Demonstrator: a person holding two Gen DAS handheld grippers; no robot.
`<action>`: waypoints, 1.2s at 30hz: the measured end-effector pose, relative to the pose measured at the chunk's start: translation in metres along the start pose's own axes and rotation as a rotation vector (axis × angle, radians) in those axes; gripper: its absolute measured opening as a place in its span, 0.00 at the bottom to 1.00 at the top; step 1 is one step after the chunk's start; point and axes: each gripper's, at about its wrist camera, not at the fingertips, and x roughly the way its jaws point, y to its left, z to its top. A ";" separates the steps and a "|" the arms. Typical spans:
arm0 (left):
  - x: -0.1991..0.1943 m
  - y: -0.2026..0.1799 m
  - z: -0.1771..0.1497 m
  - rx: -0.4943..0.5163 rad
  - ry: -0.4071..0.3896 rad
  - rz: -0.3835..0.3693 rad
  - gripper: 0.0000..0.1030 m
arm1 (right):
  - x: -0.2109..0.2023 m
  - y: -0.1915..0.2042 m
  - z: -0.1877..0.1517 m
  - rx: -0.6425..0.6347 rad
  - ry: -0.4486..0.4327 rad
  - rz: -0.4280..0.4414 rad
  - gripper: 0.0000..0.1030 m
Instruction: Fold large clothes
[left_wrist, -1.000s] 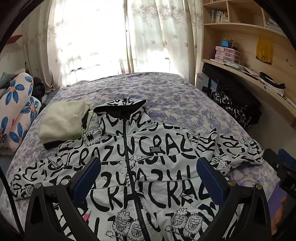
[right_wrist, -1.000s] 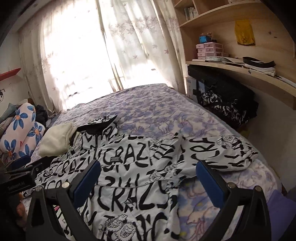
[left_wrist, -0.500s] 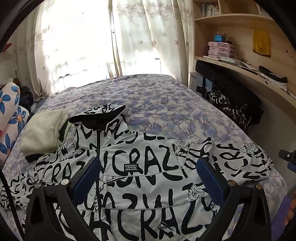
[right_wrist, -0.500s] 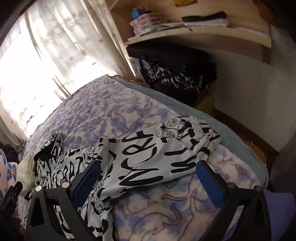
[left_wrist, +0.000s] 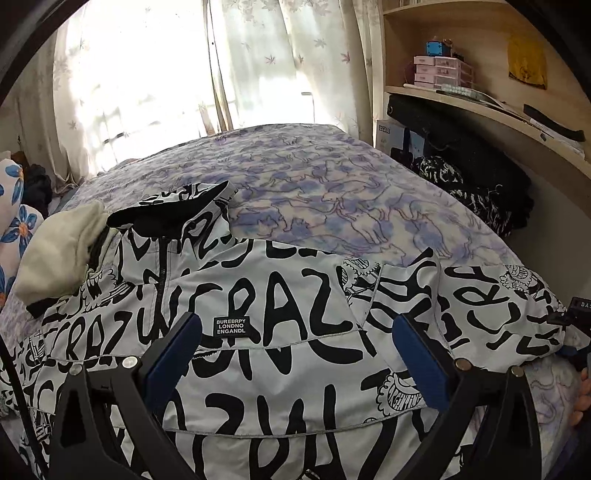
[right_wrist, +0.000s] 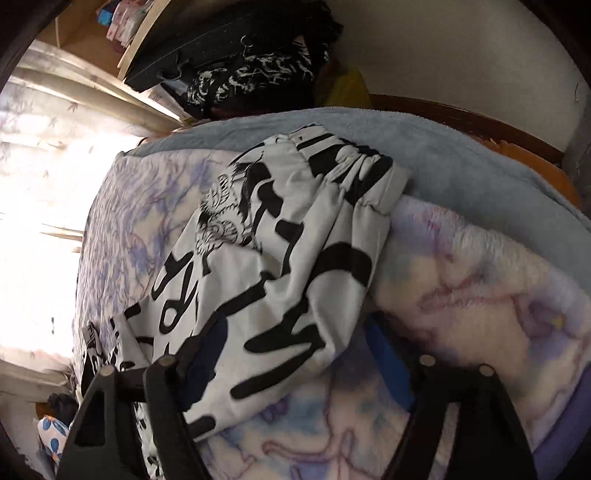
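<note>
A white jacket (left_wrist: 295, 288) with black lettering lies zipped and face up on the bed, hood toward the window. My left gripper (left_wrist: 297, 321) hovers open just above its chest, near the small black label, with nothing gripped. In the right wrist view the jacket's sleeve (right_wrist: 295, 240) lies stretched toward the bed's edge, its gathered cuff (right_wrist: 354, 166) at the far end. My right gripper (right_wrist: 295, 325) straddles this sleeve and its jaws are closing. The sleeve cloth drapes over the left finger (right_wrist: 207, 343), while the right pad (right_wrist: 384, 350) stands just off the cloth.
The bed carries a purple-and-white printed blanket (left_wrist: 332, 192). A cream garment (left_wrist: 59, 251) lies beside the hood, with a floral pillow (left_wrist: 14, 229) further left. Wooden shelves (left_wrist: 480, 107) and a dark clothes pile (left_wrist: 472, 184) border the bed's right side. A light blue cover (right_wrist: 461, 166) edges the mattress.
Both grippers have come down closer to the jacket. The right one has rolled, dropped onto the sleeve near its cuff, and its fingers have drawn nearer together.
</note>
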 end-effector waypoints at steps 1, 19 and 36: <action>0.001 0.002 0.000 -0.002 0.010 -0.011 0.99 | 0.001 0.000 0.002 -0.006 -0.007 -0.005 0.50; -0.032 0.110 -0.018 -0.185 0.050 0.059 0.57 | -0.115 0.266 -0.179 -0.987 -0.325 0.436 0.10; 0.016 0.171 -0.057 -0.423 0.221 -0.208 0.58 | -0.067 0.225 -0.255 -0.954 -0.174 0.328 0.38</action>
